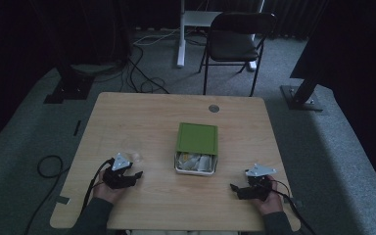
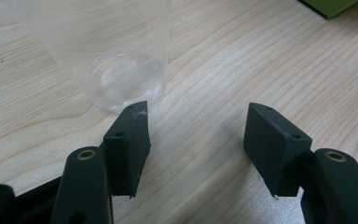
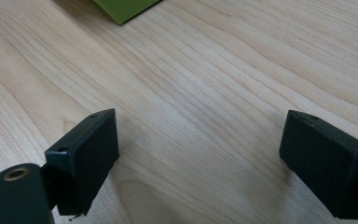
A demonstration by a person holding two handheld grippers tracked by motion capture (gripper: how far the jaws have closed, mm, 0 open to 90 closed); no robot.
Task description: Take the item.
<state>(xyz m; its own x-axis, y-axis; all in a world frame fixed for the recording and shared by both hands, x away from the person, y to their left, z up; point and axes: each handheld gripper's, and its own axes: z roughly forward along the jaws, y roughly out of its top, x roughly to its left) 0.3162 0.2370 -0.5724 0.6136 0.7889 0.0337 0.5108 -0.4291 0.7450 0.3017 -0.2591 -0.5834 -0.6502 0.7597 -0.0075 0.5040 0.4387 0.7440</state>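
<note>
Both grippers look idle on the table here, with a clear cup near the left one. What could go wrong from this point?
The clear plastic cup stands just ahead of the open left gripper, off to one side of its jaws rather than between them; a straight push forward could knock it over. It is also nearly see-through against the wooden table, so easy to misjudge. The open right gripper points toward the green box and might nudge it.

ahead of left claw (image 2: pixel 198 126): clear cup (image 2: pixel 103 51) — blocks | right claw (image 3: pixel 200 158): bare table (image 3: pixel 214 84) — free
</note>
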